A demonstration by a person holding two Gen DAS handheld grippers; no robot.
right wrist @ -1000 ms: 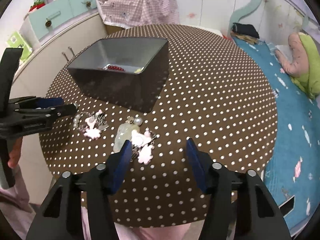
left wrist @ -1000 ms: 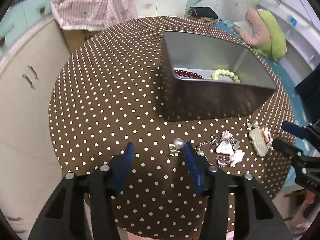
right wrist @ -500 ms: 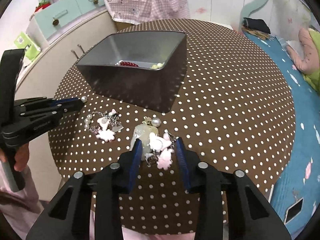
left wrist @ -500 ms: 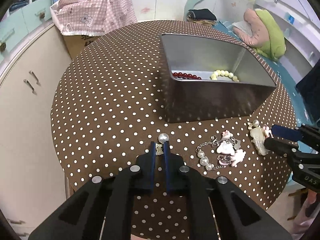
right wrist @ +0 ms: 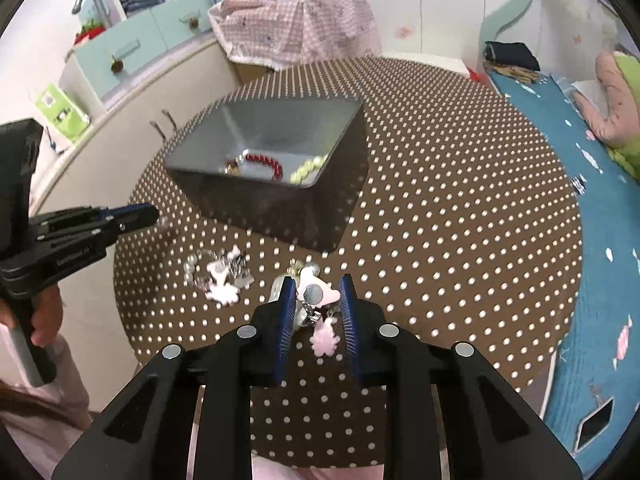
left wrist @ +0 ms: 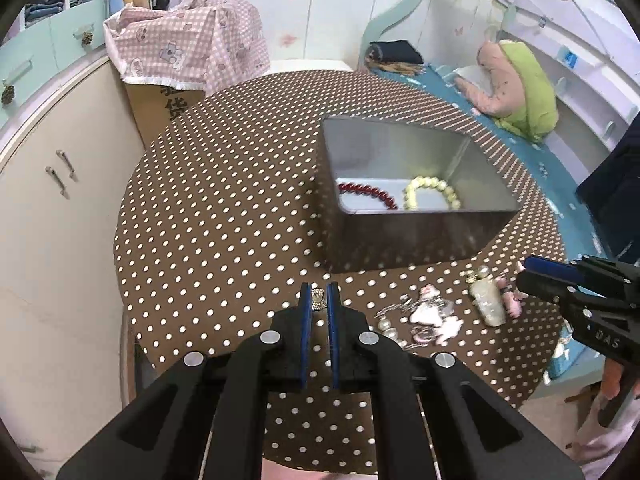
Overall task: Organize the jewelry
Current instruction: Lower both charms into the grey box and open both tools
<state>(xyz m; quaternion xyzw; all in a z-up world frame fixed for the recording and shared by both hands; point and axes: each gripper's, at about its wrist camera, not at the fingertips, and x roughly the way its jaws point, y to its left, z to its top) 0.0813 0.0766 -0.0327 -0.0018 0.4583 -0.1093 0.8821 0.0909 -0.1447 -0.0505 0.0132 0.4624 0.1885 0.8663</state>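
My left gripper (left wrist: 319, 295) is shut on a small pearl earring (left wrist: 317, 299) and holds it above the polka-dot table (left wrist: 224, 216), in front of the grey metal box (left wrist: 408, 236). The box holds a red bead bracelet (left wrist: 370, 194) and a cream bead bracelet (left wrist: 432, 196). My right gripper (right wrist: 317, 295) is shut on a pink-and-white charm piece (right wrist: 316, 296) with a pink flower charm (right wrist: 325, 340) dangling. A jade pendant (left wrist: 489, 300) and a pink charm bracelet (left wrist: 428, 316) lie on the table between the grippers.
The box also shows in the right wrist view (right wrist: 276, 152). A cream cabinet (left wrist: 48, 216) stands left of the table. A pink checked cloth (left wrist: 192, 52) covers a carton behind it. A blue bed (right wrist: 592, 240) lies to the right.
Both grippers closed from wide open, the left on the pearl earring, the right on the charm piece. Both then lifted their pieces off the table and rose.
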